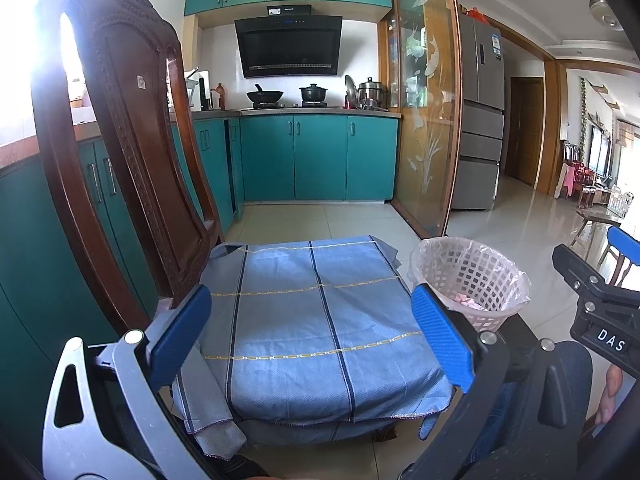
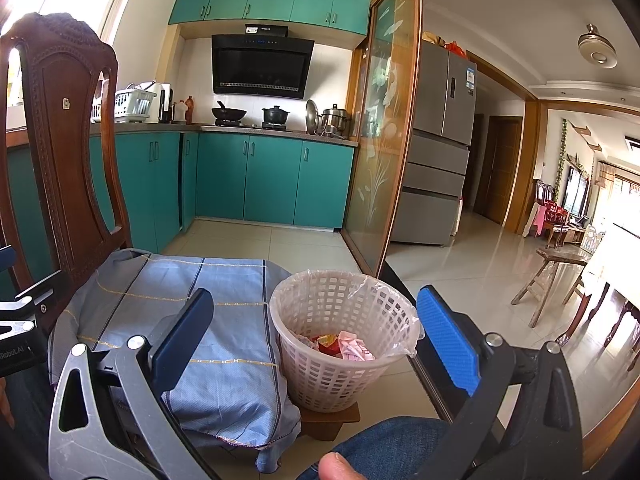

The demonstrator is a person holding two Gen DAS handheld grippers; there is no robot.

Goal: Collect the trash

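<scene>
A white lattice trash basket [image 2: 340,344] with a clear liner stands on a small wooden stool, right of a chair seat covered by a blue checked cloth [image 2: 180,320]. Pink and red wrappers [image 2: 344,346] lie inside it. It also shows in the left wrist view [image 1: 472,280]. My left gripper [image 1: 312,336] is open and empty above the cloth [image 1: 312,312]. My right gripper [image 2: 316,336] is open and empty, its blue fingers straddling the basket from above. No loose trash shows on the cloth.
A carved wooden chair back [image 1: 120,140] rises at the left. Teal kitchen cabinets [image 1: 320,156] and a stove stand behind. A glass sliding door [image 2: 380,140] and a fridge [image 2: 440,140] are to the right. A wooden stool [image 2: 556,276] stands on the tiled floor far right.
</scene>
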